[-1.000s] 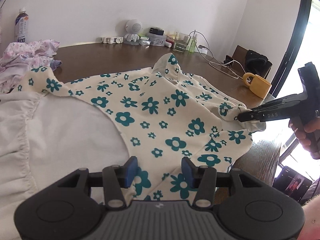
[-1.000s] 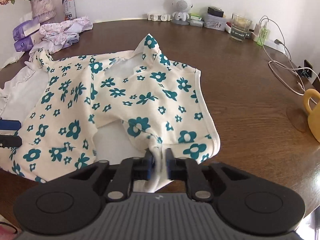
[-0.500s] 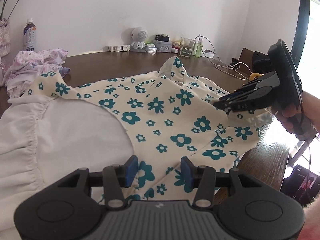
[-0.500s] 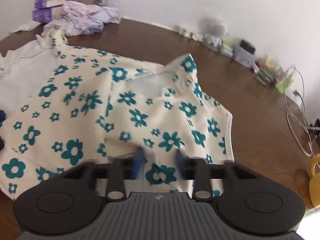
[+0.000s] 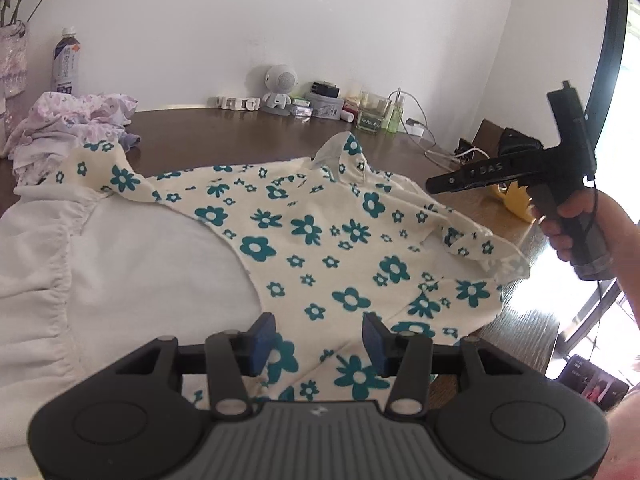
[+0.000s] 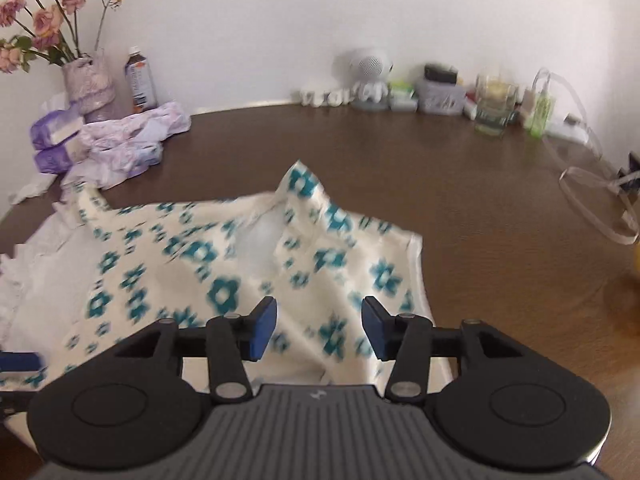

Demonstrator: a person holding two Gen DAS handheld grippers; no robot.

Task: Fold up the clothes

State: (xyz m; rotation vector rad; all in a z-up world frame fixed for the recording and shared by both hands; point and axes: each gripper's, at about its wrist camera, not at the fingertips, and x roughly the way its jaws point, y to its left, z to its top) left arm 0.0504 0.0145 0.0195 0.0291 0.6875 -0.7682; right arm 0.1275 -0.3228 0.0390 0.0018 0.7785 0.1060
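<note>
Where white walls meet, brown table (image 6: 400, 184)

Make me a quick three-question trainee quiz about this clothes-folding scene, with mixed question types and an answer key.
1. True or false: the right gripper is clamped on the floral shirt.
2. What colour are the shirt's flowers?
3. The left gripper is: A) open, B) shut on the white garment, C) holding the bottle.

Key: 1 false, its jaws stand apart; 2 teal; 3 A.
</note>
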